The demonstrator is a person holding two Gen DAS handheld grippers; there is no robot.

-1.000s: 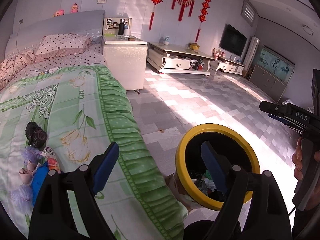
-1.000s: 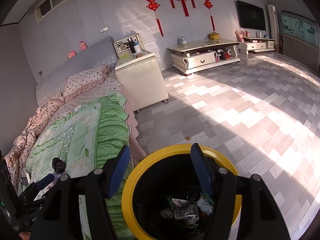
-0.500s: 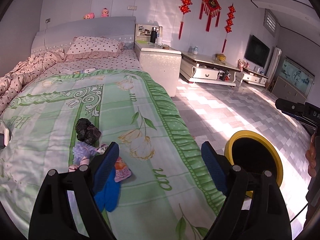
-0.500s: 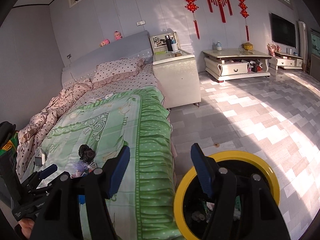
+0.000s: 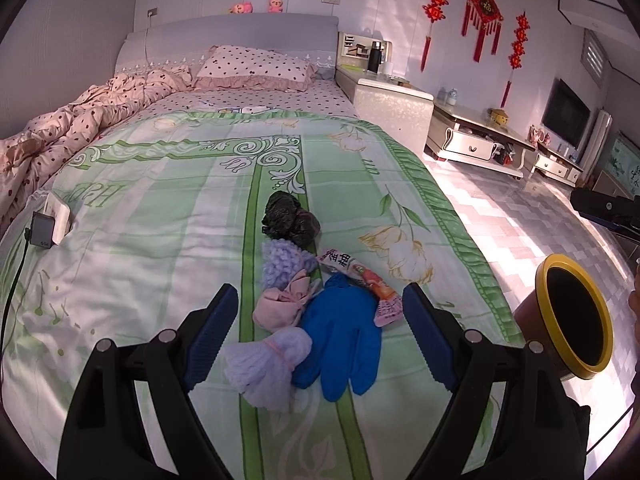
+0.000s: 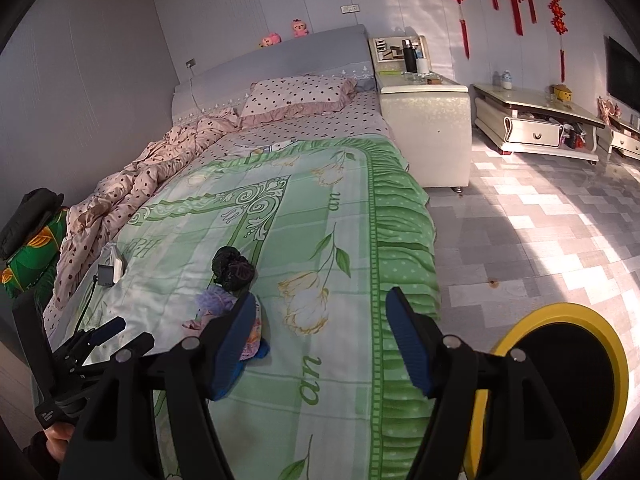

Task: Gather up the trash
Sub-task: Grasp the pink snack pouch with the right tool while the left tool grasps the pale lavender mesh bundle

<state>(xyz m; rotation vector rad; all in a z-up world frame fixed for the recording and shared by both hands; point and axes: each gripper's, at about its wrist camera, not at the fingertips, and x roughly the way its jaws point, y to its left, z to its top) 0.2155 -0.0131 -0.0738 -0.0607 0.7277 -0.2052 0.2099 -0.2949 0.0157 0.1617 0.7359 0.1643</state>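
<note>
A pile of trash lies on the green bedspread [image 5: 160, 216]: a black crumpled bag [image 5: 290, 220], a purple fluffy wad [image 5: 282, 266], a pink cloth bundle [image 5: 282, 306], a pale lilac tied bundle [image 5: 266, 360], a blue glove [image 5: 342, 338] and a snack wrapper [image 5: 362, 282]. My left gripper [image 5: 320, 336] is open and empty, just above the glove and bundles. My right gripper [image 6: 320, 344] is open and empty over the bed's edge; the black bag [image 6: 232, 268] lies ahead to its left. The yellow-rimmed bin [image 6: 560, 384] stands on the floor to the right, and also shows in the left wrist view [image 5: 572, 320].
A phone and charger [image 5: 50, 222] lie on the bed's left side. A pink quilt [image 5: 76, 124] and pillow [image 5: 256, 68] are at the head. A white nightstand [image 6: 428, 128] and a TV cabinet [image 6: 536, 124] stand beyond on the tiled floor.
Both grippers swung left from the bin toward the bed. The left one now hangs over the trash pile; the bin has shifted to the right edge of both views.
</note>
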